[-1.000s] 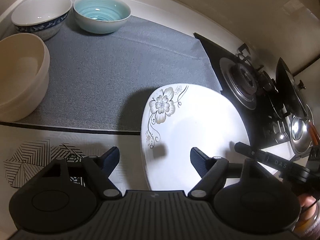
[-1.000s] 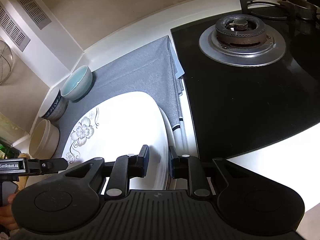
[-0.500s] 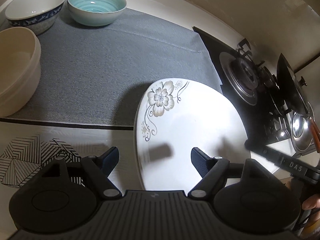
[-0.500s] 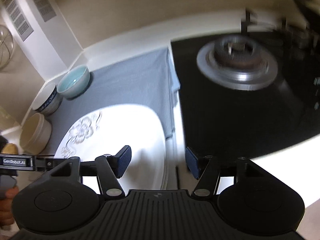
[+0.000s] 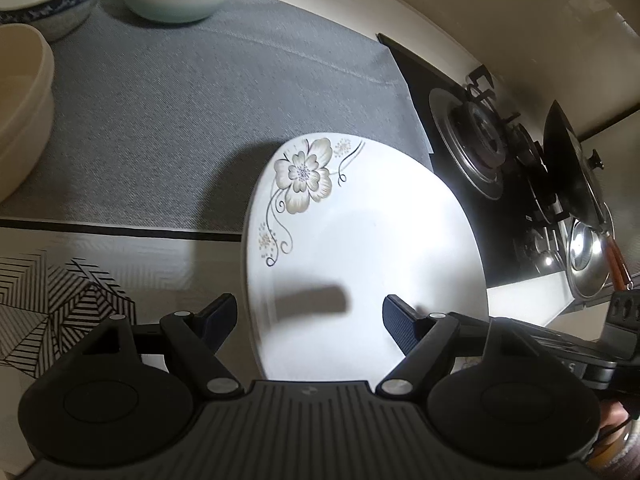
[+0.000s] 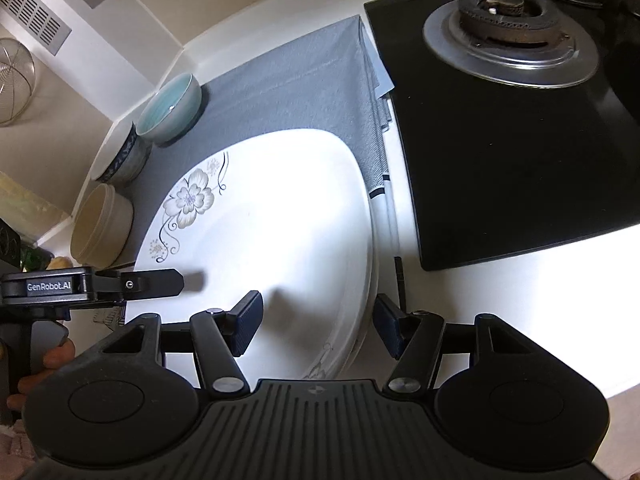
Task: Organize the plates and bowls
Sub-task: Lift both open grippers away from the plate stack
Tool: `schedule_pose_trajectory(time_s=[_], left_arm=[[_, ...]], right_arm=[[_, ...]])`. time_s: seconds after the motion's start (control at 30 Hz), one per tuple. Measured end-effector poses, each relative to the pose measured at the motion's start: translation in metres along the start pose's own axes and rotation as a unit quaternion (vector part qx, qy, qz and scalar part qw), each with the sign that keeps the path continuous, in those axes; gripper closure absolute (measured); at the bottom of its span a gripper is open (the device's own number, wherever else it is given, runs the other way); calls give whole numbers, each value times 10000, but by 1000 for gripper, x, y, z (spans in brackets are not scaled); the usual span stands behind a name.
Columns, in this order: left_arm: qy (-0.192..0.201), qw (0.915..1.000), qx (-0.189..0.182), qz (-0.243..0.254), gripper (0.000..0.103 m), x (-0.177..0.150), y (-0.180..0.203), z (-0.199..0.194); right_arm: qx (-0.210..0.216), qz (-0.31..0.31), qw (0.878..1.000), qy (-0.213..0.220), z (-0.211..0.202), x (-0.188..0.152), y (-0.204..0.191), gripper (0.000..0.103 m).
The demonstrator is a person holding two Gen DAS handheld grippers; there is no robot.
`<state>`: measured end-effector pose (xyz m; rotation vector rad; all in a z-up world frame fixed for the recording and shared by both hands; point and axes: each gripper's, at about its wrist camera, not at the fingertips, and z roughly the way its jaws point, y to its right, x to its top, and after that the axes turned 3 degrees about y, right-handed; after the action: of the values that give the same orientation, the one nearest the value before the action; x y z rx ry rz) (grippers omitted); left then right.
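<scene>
Near edge of white flower-printed plate (image 5: pixel 360 248) hidden behind the gripper body. Cream bowl (image 5: pixel 20 112) and blue-patterned white bowl (image 5: pixel 48 4) cut off at left edge. Plate beneath (image 6: pixel 370 280) mostly covered. Wire strainer (image 6: pixel 14 80) cropped at left.

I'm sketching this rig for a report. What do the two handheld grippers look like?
Both the left gripper and right gripper are matte black: ribbed centre plate, two round discs, silver pivot screws, angled arms ending in dark ridged pads. The left one's side reads "GenRobot.AI" in the right view.
</scene>
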<state>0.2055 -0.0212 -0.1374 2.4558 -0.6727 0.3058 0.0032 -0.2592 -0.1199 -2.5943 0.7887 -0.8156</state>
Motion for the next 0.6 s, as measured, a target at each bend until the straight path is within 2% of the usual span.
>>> schedule_pose_trajectory(time_s=[0.1, 0.17, 0.27, 0.6], left_arm=[[-11, 10000, -75, -24, 20, 0, 1, 2], [-11, 10000, -99, -2, 21, 1, 3, 3], [9, 10000, -76, -38, 22, 1, 3, 3], [34, 9996, -105, -269, 22, 11, -6, 3]], right_arm=[[-15, 77, 10000, -10, 3, 1, 2, 44], [-51, 121, 9999, 2, 3, 3, 5, 57], [-11, 214, 9998, -15, 3, 5, 12, 66], [92, 145, 9998, -41, 13, 20, 12, 66]])
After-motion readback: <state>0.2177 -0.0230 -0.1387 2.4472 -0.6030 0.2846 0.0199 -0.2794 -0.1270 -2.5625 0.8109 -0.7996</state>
